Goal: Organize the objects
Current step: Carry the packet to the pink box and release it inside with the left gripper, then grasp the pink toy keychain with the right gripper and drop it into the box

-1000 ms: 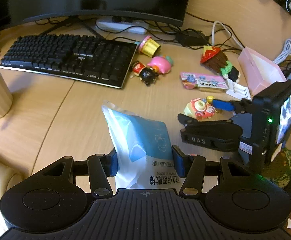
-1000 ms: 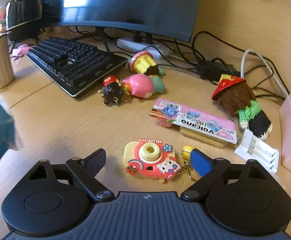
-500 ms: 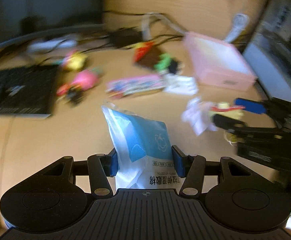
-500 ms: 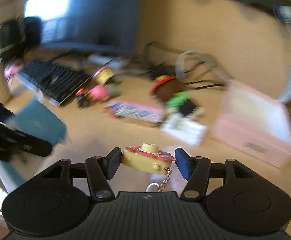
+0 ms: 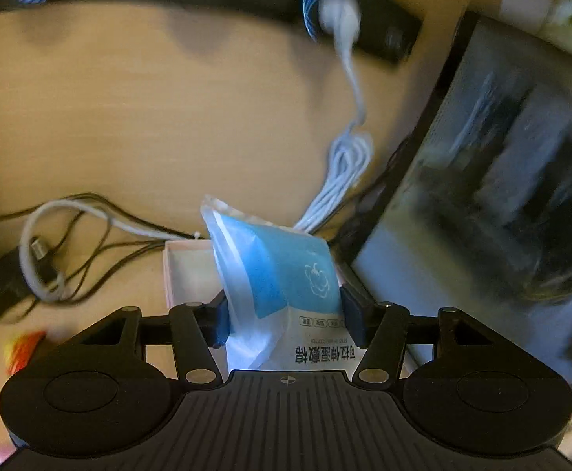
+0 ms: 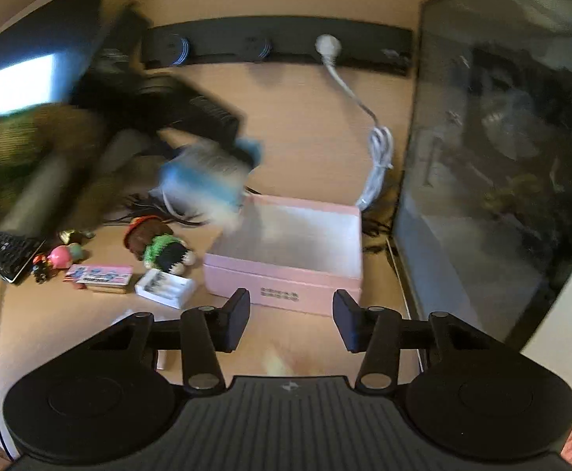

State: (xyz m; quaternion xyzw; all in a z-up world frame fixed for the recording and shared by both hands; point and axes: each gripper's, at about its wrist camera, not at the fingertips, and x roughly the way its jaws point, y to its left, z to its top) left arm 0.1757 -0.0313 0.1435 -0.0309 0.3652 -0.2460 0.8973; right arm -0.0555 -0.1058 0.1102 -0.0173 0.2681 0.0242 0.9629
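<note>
My left gripper [image 5: 286, 310] has a blue and white pouch [image 5: 282, 267] upright between its pads, and its jaws are opening. The pouch hangs over the near left corner of the open pink box [image 5: 185, 271]. In the right wrist view that gripper and the pouch [image 6: 207, 172] are a blur above the box's far left corner. My right gripper [image 6: 291, 314] hovers in front of the pink box [image 6: 282, 284] with its jaws closing. Nothing shows between its pads. A faint yellowish blur [image 6: 280, 361] lies low in the gap near its base.
A dark glass-fronted tank [image 6: 501, 157] stands right of the box. A white cable [image 6: 378, 161] runs from the power strip [image 6: 278, 45]. Left of the box lie a knitted doll [image 6: 160, 245], a white battery case [image 6: 164, 286], a pink packet [image 6: 99, 274], small toys [image 6: 62, 255] and a keyboard [image 6: 3, 251].
Both hands have swung right to the pink box, the left still carrying the pouch. The right fingers narrowed; the toy camera seen between them half a second ago is gone from the gap.
</note>
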